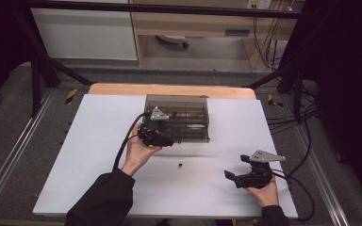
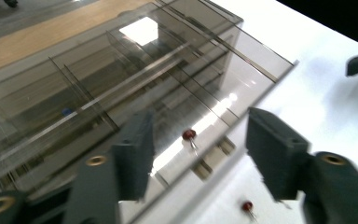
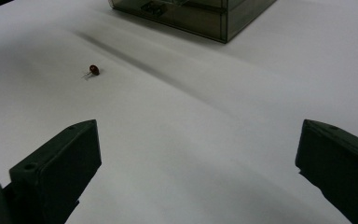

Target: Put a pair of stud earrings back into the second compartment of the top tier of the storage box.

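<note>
My left hand-held gripper (image 2: 196, 149) spread over the smoked box (image 1: 179, 117).
Red capacitor (image 2: 189, 135) loose between its jaws; right hand-held gripper (image 3: 196, 172) spread, at 4 o'clock on the counter (image 1: 99, 141).

White sheet (image 1: 99, 155) covers my wooden desk (image 1: 169, 89). Grey carpet floor (image 1: 9, 122) around. Black metal frame (image 1: 169, 8) overhead. Pale wooden cabinet (image 1: 188, 23) beyond; black cables (image 1: 264, 42) hang at right.

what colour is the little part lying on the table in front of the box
Dark red bead with thin wire legs; clearest in the right gripper view.
</note>
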`<state>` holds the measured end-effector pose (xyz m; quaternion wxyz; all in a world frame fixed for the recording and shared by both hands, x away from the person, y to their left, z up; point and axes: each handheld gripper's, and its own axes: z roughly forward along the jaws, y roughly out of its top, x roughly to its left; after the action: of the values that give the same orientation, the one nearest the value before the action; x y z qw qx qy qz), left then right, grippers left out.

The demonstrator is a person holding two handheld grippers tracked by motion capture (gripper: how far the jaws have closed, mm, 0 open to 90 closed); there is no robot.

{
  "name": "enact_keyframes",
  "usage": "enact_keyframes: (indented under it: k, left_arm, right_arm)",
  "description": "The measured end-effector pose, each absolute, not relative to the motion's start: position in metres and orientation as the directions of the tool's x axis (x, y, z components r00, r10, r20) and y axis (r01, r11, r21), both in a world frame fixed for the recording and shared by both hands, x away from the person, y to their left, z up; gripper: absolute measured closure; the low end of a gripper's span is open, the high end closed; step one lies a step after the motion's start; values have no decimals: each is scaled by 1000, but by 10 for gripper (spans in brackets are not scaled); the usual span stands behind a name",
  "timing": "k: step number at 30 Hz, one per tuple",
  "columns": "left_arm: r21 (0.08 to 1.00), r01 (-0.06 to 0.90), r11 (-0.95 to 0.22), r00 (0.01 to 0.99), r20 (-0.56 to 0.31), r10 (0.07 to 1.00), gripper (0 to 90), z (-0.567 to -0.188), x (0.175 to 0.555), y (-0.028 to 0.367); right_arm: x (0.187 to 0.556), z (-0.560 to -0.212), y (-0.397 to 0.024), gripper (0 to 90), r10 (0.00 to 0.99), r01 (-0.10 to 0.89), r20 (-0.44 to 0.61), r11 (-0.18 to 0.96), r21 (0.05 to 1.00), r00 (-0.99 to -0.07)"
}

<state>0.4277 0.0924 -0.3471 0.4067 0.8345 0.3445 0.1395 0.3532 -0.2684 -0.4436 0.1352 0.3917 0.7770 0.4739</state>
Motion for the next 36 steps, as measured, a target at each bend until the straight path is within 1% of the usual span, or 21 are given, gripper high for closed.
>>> enact_keyframes:
  k: [2,3,4,5,6,12,15,16,18,22,29,30,36]
  left_arm:
    - [780,451,-433,727,-39,686,373,-347,424,94]
    - [783,445,-434,729,-37,683,357,-348,421,96]
    - [785,442,-434,732,-37,680,316,-348,418,98]
    - [788,440,-432,733,-37,679,316,-349,416,99]
    - [791,432,-434,737,-32,676,288,-350,411,102]
    - [797,418,-436,744,-25,667,200,-358,397,108]
    - [798,411,-441,750,-21,661,178,-361,393,108]
    - [796,410,-446,750,-16,661,135,-364,389,108]
    - [793,410,-451,749,-10,662,104,-368,386,107]
    - [788,416,-453,745,-10,667,82,-375,383,106]
    - [776,427,-464,752,-19,659,76,-393,381,102]
    - [768,449,-457,745,-39,666,76,-400,380,98]
    - [742,459,-489,750,-28,661,78,-412,380,88]
  right_arm:
    - [353,-444,-268,6,737,481,161,244,842,-657]
    - [353,-444,-268,6,736,480,161,245,842,-657]
    - [353,-444,-268,6,737,481,161,245,842,-657]
    - [353,-444,-268,6,737,481,161,245,842,-657]
    - [353,-444,-268,6,737,481,161,245,842,-657]
    - [353,-444,-268,6,737,483,162,245,841,-656]
    - [353,-444,-268,6,737,483,162,245,841,-656]
    - [353,-444,-268,6,738,483,161,245,841,-655]
    - [353,-444,-268,5,737,482,161,246,841,-656]
    - [353,-444,-268,6,737,482,161,245,841,-656]
    - [353,-444,-268,6,738,483,161,246,841,-655]
    - [353,-444,-268,6,737,483,160,247,840,-656]
    - [353,-444,-268,6,738,483,161,246,840,-655]
